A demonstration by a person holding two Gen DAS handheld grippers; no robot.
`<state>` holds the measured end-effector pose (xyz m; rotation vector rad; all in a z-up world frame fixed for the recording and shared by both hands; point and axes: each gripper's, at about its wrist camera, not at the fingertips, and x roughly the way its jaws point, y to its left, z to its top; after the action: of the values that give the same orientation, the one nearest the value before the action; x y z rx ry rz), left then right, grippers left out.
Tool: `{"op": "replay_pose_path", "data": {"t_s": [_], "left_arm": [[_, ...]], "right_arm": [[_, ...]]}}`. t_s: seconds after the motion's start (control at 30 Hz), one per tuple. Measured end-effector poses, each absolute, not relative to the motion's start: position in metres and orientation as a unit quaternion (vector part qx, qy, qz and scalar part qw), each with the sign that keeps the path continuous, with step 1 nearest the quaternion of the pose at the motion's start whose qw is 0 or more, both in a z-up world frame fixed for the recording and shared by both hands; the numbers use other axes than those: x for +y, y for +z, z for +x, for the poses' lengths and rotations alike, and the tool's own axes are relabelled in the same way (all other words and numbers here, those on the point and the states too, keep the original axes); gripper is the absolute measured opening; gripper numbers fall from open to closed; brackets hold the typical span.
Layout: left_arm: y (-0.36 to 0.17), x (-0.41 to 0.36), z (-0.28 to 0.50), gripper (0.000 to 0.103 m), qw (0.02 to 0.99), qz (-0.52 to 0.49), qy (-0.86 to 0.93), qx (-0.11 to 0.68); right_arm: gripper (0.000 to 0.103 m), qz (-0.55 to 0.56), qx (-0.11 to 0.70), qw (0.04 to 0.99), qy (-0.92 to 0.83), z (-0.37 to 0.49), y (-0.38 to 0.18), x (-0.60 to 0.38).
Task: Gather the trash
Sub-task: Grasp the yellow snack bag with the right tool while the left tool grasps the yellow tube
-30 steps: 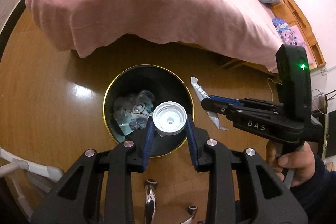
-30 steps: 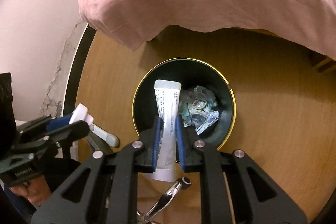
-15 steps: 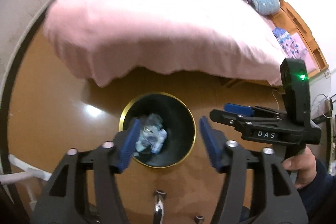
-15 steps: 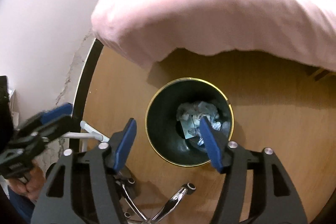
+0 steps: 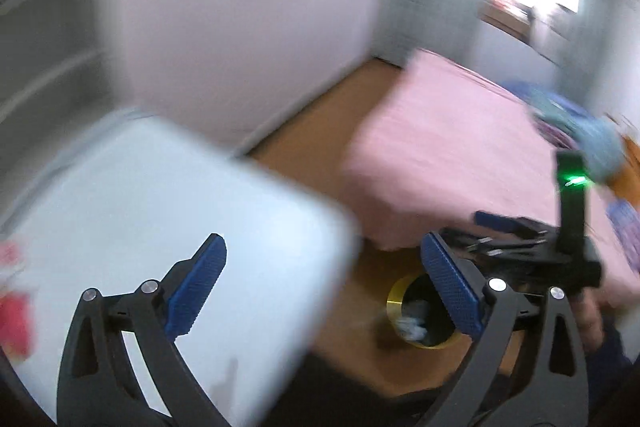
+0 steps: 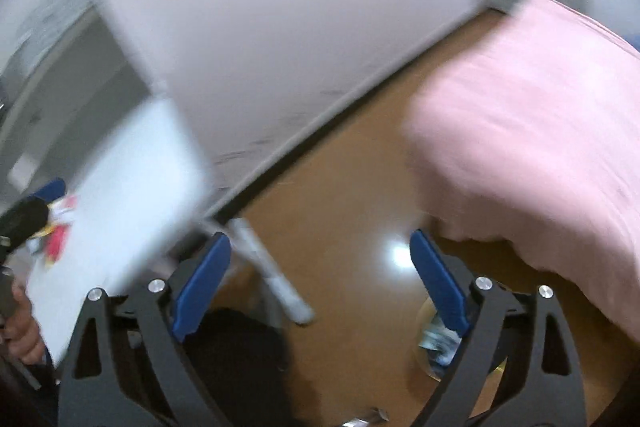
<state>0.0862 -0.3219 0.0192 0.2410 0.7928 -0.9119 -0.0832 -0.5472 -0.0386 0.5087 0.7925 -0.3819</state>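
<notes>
Both views are motion-blurred. The black trash bin with a gold rim (image 5: 424, 315) stands on the wooden floor with crumpled trash inside; in the right wrist view the bin (image 6: 436, 339) is low and partly hidden by a finger. My left gripper (image 5: 324, 287) is open and empty, raised over the edge of a white table (image 5: 168, 219). My right gripper (image 6: 320, 283) is open and empty above the floor; it also shows in the left wrist view (image 5: 520, 247). Red and white scraps (image 6: 58, 231) lie on the table at the left.
A bed with a pink cover (image 5: 460, 155) fills the right side. A white wall (image 6: 280, 27) with a dark baseboard runs behind. A white table leg (image 6: 272, 271) stands on the floor. A dark object (image 6: 236, 359) lies below the grippers.
Both grippers dropped their items into the bin, opened, then lifted and tilted up away from it toward the white table. The bin now sits low in both views.
</notes>
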Motion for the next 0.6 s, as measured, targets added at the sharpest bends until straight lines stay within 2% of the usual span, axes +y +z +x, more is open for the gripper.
{"op": "replay_pose_path", "data": {"t_s": [0.3, 0.5, 0.6], "left_arm": [[0.007, -0.073, 0.179, 0.095, 0.893, 0.039, -0.170, 0.415], [-0.021, 0.010, 0.199, 0.095, 0.888, -0.019, -0.090, 0.450], [-0.025, 0.017, 0.203, 0.095, 0.888, -0.022, -0.089, 0.451]], "right_arm": [[0.088, 0.131, 0.425, 0.895, 0.033, 0.102, -0.010, -0.356], [0.088, 0.091, 0.449, 0.877, 0.147, 0.194, 0.010, -0.243], [0.088, 0.099, 0.466, 0.863, 0.170, 0.245, 0.022, -0.199]]}}
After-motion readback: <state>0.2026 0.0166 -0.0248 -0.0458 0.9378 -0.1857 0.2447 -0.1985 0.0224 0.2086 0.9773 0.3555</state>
